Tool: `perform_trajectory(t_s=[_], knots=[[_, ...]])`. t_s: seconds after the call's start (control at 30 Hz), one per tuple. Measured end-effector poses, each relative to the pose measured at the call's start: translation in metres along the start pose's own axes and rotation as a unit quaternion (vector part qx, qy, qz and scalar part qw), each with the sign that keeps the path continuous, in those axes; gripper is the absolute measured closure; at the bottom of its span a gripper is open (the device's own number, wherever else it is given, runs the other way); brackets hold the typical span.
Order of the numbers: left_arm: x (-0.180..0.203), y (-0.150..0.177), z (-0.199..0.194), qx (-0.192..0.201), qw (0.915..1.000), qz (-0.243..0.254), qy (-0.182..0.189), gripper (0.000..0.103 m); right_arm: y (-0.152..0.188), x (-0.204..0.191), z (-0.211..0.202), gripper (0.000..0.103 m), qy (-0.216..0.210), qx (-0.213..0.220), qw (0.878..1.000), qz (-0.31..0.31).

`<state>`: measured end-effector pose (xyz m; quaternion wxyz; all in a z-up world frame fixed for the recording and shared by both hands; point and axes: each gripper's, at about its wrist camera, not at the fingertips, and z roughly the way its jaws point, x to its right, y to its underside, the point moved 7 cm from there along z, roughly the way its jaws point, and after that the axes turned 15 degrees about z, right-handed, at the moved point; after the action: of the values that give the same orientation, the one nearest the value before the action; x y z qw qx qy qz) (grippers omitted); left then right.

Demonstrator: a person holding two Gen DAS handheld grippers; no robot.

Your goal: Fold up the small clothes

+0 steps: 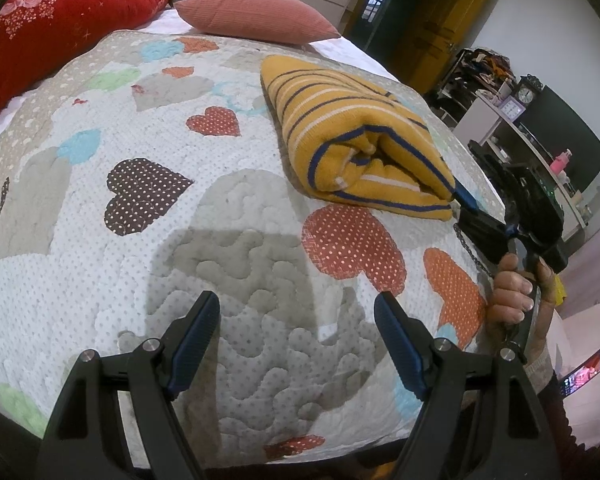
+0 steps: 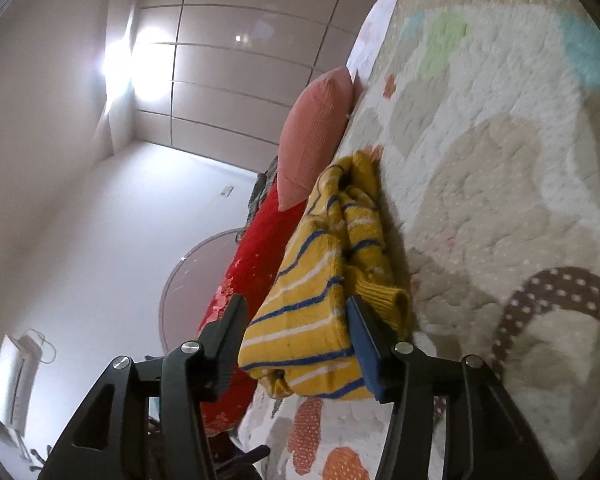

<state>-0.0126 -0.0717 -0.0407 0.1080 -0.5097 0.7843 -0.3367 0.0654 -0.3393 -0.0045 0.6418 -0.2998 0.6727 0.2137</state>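
Left gripper (image 1: 296, 336): jaws spread wide, nothing between them. It hovers over bare quilt (image 1: 100, 264), on the near side of the yellow striped garment (image 1: 352, 136) and well apart from it.

Right gripper (image 2: 296, 344): the wrist camera is rolled, so the bed appears tilted. The jaws straddle the near corner of the garment (image 2: 320, 312). One blue pad lies against the fabric on the quilt side; the other finger stands just beside the fold. Whether the jaws actually clamp the fabric cannot be told from either view. In the left view this gripper (image 1: 466, 200) meets the garment at its near right corner, with the person's hand (image 1: 514, 292) on the handle.

Task status: the garment lies on the quilt as a compact, thick bundle with several layers stacked and a rolled fold along its near edge. Folding therefore appears largely complete. Remaining work, by estimate: release or square the corner, flatten the bundle, then proceed to another item if any; none is visible.

Beyond the garment: a pink pillow (image 1: 256, 12) and a red blanket (image 1: 60, 20) at the far end of the bed.
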Motion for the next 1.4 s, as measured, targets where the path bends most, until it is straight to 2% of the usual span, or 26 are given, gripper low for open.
perform_trajectory(t_s=[0.23, 1.13, 1.27, 1.4], knots=[[0.001, 0.001, 0.0, 0.001, 1.0, -0.003, 0.002, 0.024, -0.002, 0.004, 0.002, 0.045, -0.023, -0.009, 1.0, 0.017], [0.003, 0.002, -0.008, 0.007, 0.9999, -0.009, 0.003, 0.024, -0.01, 0.016, -0.009, 0.037, -0.053, -0.02, 0.998, 0.04], [0.0, -0.002, -0.017, 0.018, 0.9998, -0.012, -0.001, 0.024, -0.02, 0.005, -0.031, 0.022, -0.079, 0.004, 0.996, 0.047], [-0.004, -0.002, -0.019, 0.022, 0.9997, -0.013, -0.003, 0.024, -0.027, 0.006, -0.04, 0.022, -0.089, 0.017, 0.994, 0.063]])
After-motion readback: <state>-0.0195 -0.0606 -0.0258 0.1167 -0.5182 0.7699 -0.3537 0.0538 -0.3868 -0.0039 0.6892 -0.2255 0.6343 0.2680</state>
